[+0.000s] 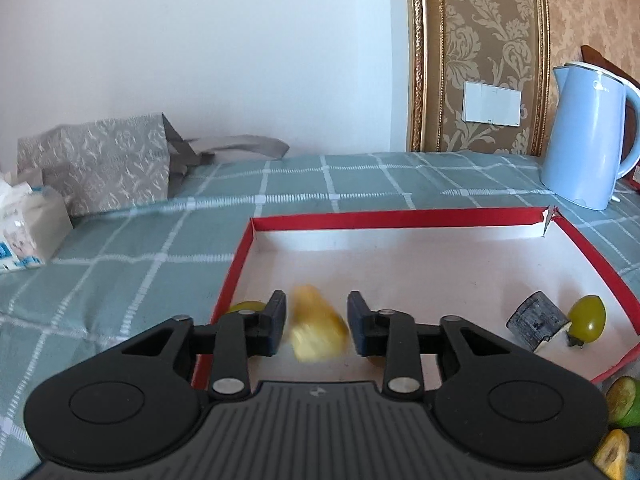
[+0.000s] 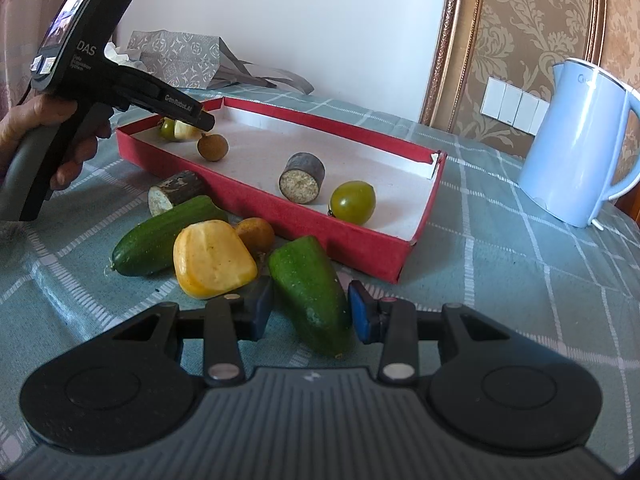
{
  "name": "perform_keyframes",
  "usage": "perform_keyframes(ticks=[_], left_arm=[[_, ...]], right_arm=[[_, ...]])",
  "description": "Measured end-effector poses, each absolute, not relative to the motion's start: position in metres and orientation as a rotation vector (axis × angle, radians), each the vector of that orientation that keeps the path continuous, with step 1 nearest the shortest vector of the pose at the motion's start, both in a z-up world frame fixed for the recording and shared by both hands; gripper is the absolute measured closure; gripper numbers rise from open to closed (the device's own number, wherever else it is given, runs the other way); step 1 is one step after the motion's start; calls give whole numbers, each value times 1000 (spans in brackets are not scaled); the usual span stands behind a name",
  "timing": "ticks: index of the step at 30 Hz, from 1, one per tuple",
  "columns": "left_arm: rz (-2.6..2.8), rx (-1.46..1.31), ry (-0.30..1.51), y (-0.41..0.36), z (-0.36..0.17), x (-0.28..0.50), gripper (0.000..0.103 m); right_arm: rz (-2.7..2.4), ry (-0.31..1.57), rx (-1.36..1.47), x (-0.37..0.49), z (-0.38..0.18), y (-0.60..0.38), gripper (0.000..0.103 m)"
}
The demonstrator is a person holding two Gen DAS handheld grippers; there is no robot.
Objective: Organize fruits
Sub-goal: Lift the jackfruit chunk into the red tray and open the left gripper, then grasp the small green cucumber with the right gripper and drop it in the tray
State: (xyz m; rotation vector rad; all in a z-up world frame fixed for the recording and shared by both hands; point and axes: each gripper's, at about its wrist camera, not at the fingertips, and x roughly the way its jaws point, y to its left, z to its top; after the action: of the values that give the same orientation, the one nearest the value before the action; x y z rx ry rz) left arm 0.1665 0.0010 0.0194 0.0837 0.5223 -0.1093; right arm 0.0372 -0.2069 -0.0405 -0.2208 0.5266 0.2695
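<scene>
A red box lid [image 1: 400, 216] [image 2: 360, 240] with a white floor lies on the checked cloth. My left gripper [image 1: 317, 322] is open over its near left corner; a blurred yellow fruit piece [image 1: 318, 330] is between the fingers, not gripped. In the right wrist view the left gripper [image 2: 196, 118] hovers over that piece [image 2: 185, 130], beside a green tomato [image 2: 167, 129] and a brown longan [image 2: 212, 147]. A dark cane piece [image 2: 302, 178] and a second green tomato [image 2: 353, 202] lie in the box. My right gripper [image 2: 310, 314] is open around a green cucumber piece [image 2: 312, 306] on the cloth.
In front of the box lie a cucumber [image 2: 160, 236], a yellow fruit piece [image 2: 212, 264], a longan [image 2: 255, 233] and a cane piece [image 2: 176, 196]. A blue kettle [image 2: 576, 140] stands right. A grey paper bag [image 1: 100, 164] and tissue pack [image 1: 28, 228] lie back left.
</scene>
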Motion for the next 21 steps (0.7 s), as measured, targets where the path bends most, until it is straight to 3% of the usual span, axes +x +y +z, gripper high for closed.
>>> perform_keyframes(ticks=[1,3,21], left_arm=[[-100,89,503,1,20,163,38],[-61,84,457,4,23,157,17],[-142,17,485,25,13,40,16]], right_arm=[[270,527,-220,37,-40,-207,66],[270,527,-220,37,-40,-207,66],[262,521,-234,37,-41,-205,66]])
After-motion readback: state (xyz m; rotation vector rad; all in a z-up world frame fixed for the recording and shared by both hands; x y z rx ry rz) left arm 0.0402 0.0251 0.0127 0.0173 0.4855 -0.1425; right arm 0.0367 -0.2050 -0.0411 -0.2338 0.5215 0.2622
